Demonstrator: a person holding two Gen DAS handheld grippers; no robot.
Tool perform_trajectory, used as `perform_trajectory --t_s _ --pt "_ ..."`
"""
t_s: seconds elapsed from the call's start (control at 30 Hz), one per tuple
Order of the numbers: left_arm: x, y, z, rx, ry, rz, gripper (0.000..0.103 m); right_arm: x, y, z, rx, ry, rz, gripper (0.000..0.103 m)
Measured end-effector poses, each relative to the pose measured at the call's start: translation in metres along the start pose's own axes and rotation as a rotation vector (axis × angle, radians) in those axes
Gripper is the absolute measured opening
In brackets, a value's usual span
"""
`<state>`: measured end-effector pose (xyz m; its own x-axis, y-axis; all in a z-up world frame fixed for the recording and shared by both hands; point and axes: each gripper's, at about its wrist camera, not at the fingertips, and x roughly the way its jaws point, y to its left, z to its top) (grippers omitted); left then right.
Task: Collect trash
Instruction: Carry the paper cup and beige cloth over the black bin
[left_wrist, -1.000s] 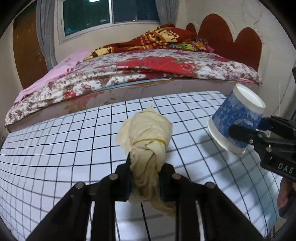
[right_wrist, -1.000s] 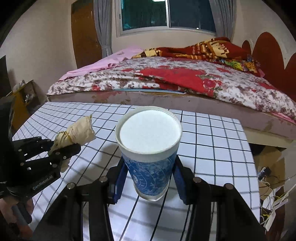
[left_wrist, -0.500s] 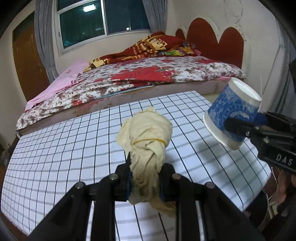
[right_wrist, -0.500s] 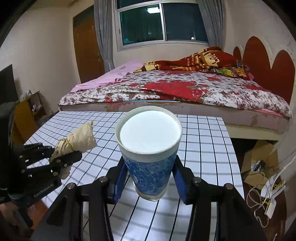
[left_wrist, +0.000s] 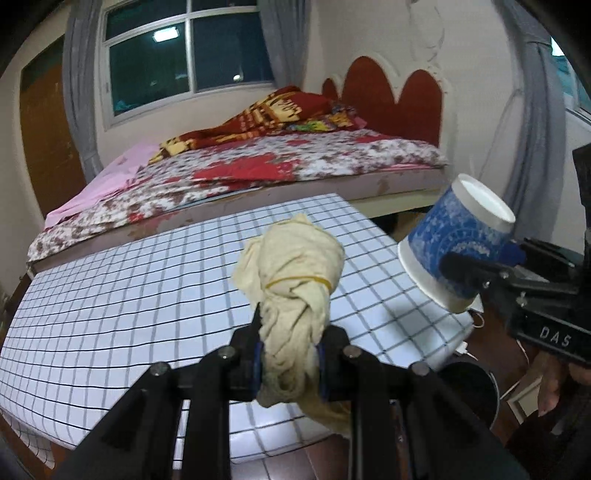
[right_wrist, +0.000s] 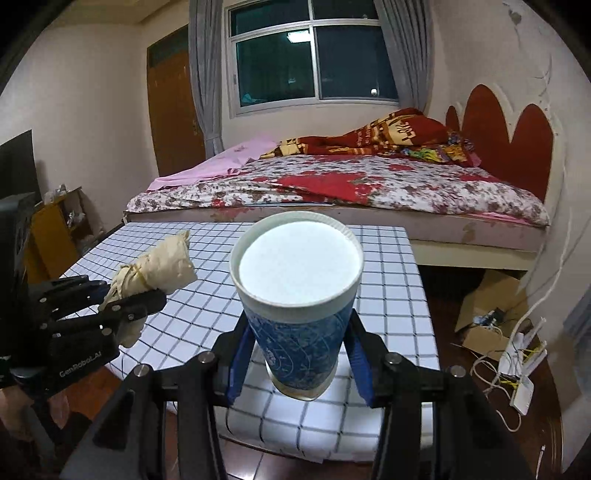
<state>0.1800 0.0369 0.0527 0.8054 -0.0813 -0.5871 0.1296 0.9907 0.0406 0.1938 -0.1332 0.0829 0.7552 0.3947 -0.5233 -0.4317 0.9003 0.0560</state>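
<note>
My left gripper (left_wrist: 290, 332) is shut on a crumpled beige wad tied with a rubber band (left_wrist: 291, 269), held above the near edge of the checked table (left_wrist: 129, 295). The wad also shows in the right wrist view (right_wrist: 159, 267), with the left gripper (right_wrist: 133, 301) at the left. My right gripper (right_wrist: 297, 347) is shut on a blue patterned paper cup with a white rim (right_wrist: 297, 295), held upright above the table's near right corner. The cup appears tilted in the left wrist view (left_wrist: 458, 251), where the right gripper (left_wrist: 476, 266) reaches in from the right.
A dark round bin (left_wrist: 469, 387) stands on the floor below the table's right corner. A bed with a floral cover (right_wrist: 351, 184) lies behind the table. A cardboard box (right_wrist: 487, 306), cables and a white power strip (right_wrist: 524, 391) lie on the floor at the right.
Both grippers have pulled back and up from the table with the wad and the cup still held. More of the room, the floor and the dark bin have come into view.
</note>
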Motion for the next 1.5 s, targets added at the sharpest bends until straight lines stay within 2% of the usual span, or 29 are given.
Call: perform_trajectory --t_s 0.4,0.73,0.9,1.07,1.23,1.5 --pt "-0.004 -0.074 -0.012 0.120 -0.041 -0.183 0.023 -0.062 -0.050 -0.041 0.085 -0.014 -0.133 0.050" --pt "-0.007 -0.129 -0.035 0.180 -0.018 -0.295 0.023 -0.115 -0.082 -0.091 0.134 -0.020 -0.235 0.050" --pt "-0.003 -0.164 -0.051 0.203 0.001 -0.349 0.023 -0.128 -0.103 -0.118 0.154 0.012 -0.263 0.050" --pt "0.009 -0.202 -0.072 0.259 0.054 -0.420 0.023 -0.136 -0.127 -0.148 0.163 0.057 -0.305 0.050" --pt "0.023 -0.230 -0.096 0.342 0.125 -0.472 0.023 -0.131 -0.153 -0.193 0.196 0.135 -0.342 0.051" --pt "0.068 -0.241 -0.134 0.331 0.278 -0.494 0.023 -0.096 -0.169 -0.242 0.233 0.247 -0.301 0.051"
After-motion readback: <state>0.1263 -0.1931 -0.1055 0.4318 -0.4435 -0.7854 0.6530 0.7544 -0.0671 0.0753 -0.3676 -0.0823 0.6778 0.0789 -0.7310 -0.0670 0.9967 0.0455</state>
